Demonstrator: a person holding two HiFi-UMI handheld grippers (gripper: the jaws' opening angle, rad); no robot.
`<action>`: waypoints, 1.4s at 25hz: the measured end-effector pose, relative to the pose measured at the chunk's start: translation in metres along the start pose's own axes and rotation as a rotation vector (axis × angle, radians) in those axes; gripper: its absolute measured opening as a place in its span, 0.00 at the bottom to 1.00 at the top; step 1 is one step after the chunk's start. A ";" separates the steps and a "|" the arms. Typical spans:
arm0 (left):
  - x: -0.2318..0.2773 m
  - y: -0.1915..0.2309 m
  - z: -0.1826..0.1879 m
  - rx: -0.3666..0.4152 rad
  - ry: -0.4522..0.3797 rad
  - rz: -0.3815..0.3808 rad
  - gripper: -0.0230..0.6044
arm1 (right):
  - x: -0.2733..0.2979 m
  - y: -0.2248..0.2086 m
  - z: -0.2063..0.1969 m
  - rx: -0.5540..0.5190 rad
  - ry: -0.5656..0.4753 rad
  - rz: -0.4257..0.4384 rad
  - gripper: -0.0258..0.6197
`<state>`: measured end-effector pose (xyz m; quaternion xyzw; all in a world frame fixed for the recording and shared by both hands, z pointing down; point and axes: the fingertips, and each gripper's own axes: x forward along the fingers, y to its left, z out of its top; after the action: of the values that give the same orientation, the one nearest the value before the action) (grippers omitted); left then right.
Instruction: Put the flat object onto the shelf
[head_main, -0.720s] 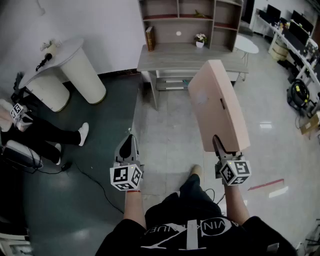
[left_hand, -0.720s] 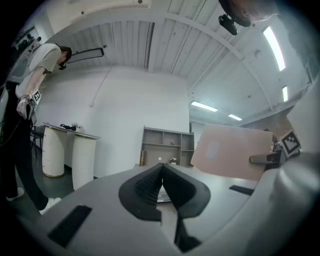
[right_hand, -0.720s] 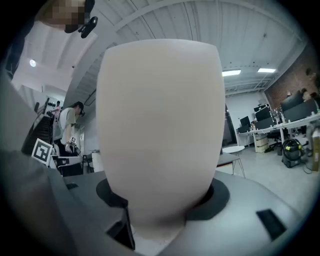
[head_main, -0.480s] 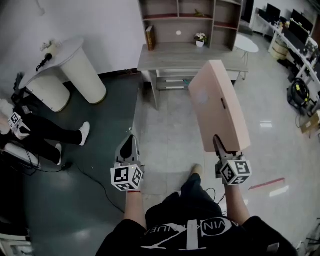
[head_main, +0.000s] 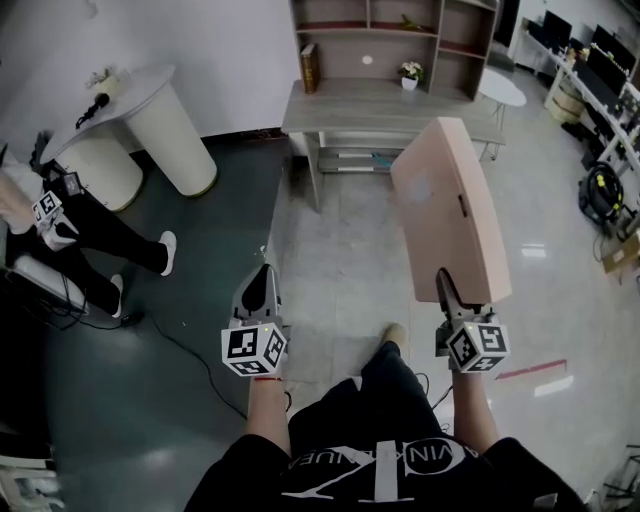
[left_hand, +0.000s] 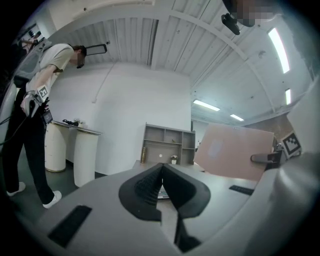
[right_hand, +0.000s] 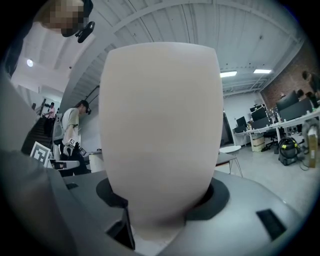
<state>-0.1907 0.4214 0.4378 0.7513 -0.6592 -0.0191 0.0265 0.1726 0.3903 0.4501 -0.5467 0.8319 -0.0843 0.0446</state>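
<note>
The flat object (head_main: 452, 205) stands up in the air over the glossy floor (head_main: 345, 250), well short of the shelf (head_main: 395, 35). It is clamped by its lower edge alone in the right tool (head_main: 446, 292). With so much board above so small a grip, I judge it could pivot or slide between the pads and drop onto the hard floor. Near the shelf, its leading corner could strike the frame or sweep the small potted plant (head_main: 410, 73) and the book (head_main: 310, 67) off the grey counter (head_main: 360, 112). The compartments look narrow beside the board, so it may jam if it goes in tilted. The left tool (head_main: 258, 292) is clenched on nothing, off to the side, and lends no support. The board is pale pinkish, smooth and matte, thin, with rounded corners. The shelf and counter look like grey wood-grain laminate with square edges.
</note>
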 end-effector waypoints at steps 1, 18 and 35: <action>0.000 -0.001 -0.001 -0.002 0.001 -0.001 0.04 | -0.001 -0.002 0.000 0.003 -0.002 -0.005 0.49; 0.079 0.014 -0.001 -0.052 0.021 0.020 0.04 | 0.059 -0.056 -0.003 0.103 0.029 -0.041 0.49; 0.216 0.024 0.009 -0.017 0.041 0.030 0.04 | 0.206 -0.102 0.006 0.064 0.064 0.028 0.49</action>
<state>-0.1870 0.2044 0.4314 0.7411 -0.6697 -0.0087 0.0465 0.1837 0.1607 0.4674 -0.5301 0.8375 -0.1278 0.0366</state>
